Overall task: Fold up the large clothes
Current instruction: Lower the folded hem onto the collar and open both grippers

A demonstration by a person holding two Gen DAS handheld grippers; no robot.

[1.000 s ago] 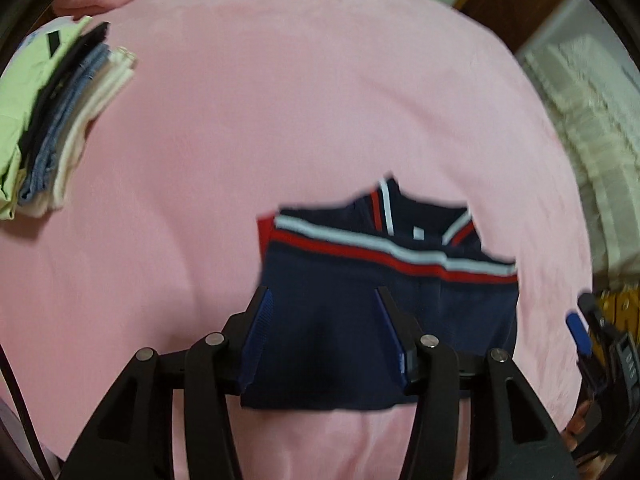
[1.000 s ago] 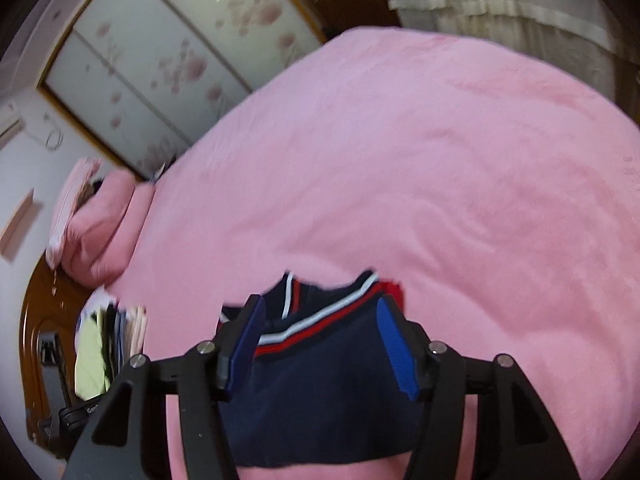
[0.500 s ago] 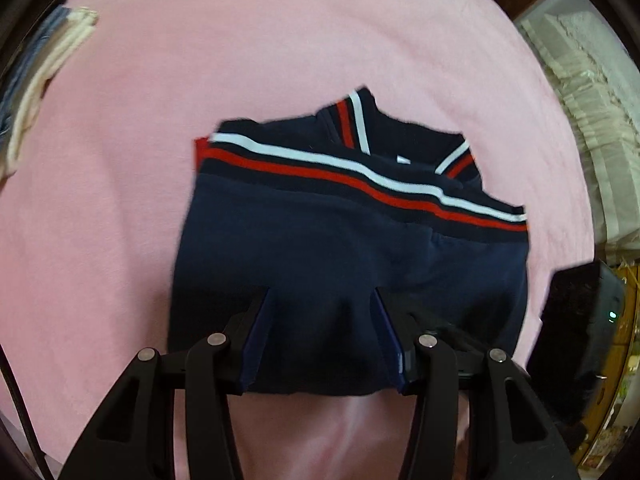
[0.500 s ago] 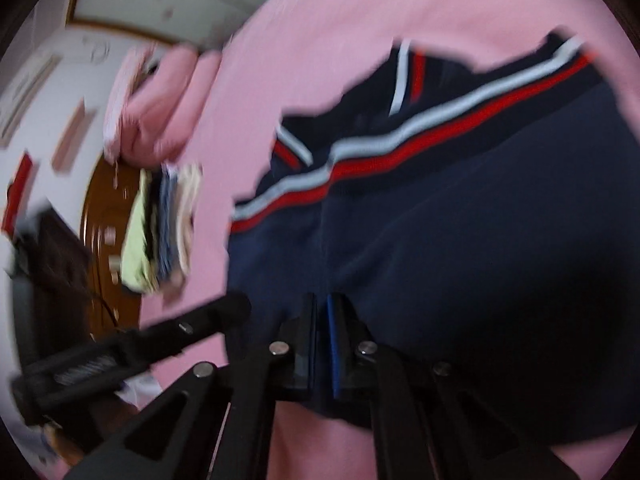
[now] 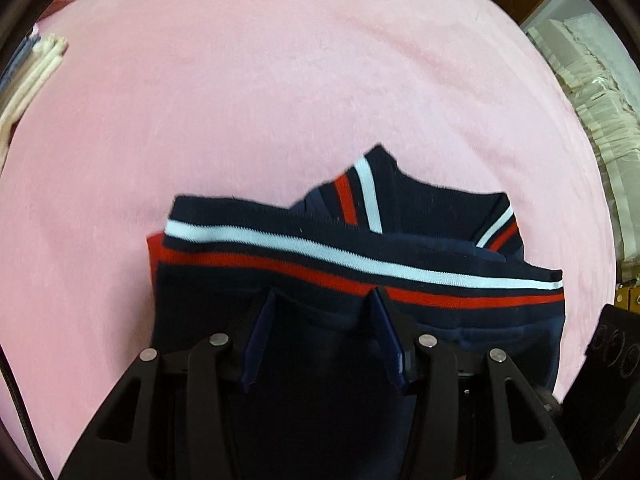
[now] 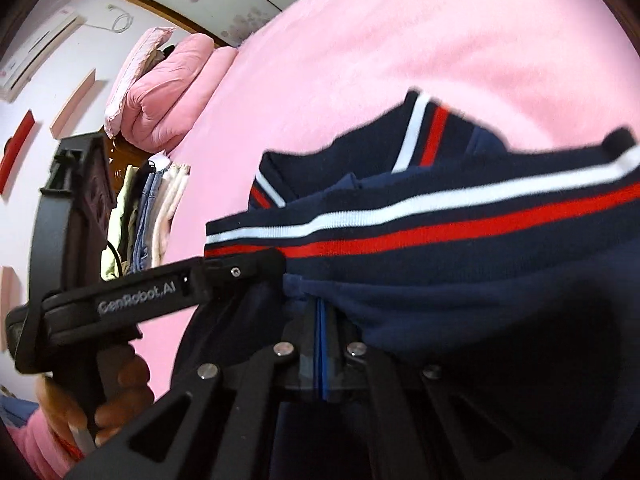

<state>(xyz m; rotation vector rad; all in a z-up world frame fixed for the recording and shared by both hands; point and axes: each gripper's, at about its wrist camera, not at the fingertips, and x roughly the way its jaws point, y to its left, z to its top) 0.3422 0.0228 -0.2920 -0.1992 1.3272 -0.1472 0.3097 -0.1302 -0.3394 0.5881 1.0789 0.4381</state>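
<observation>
A folded navy garment [image 5: 320, 264] with white and red stripes lies on the pink bed [image 5: 280, 80]; it also shows in the right wrist view [image 6: 460, 248]. My left gripper [image 5: 322, 300] is open, its blue-padded fingers spread over the garment's near part. My right gripper [image 6: 322, 308] is shut on the garment's near navy edge, which bunches at the pads. The left gripper's body [image 6: 160, 296] shows at the left of the right wrist view, reaching the garment's left edge.
A stack of folded clothes [image 6: 148, 220] stands at the bed's left side, also in the left wrist view [image 5: 28, 76]. Pink pillows [image 6: 160, 92] lie at the head. White lace fabric [image 5: 592, 92] lies right of the bed.
The right gripper went from open above the garment to shut on its near edge. The left gripper came in over the garment and stays open.
</observation>
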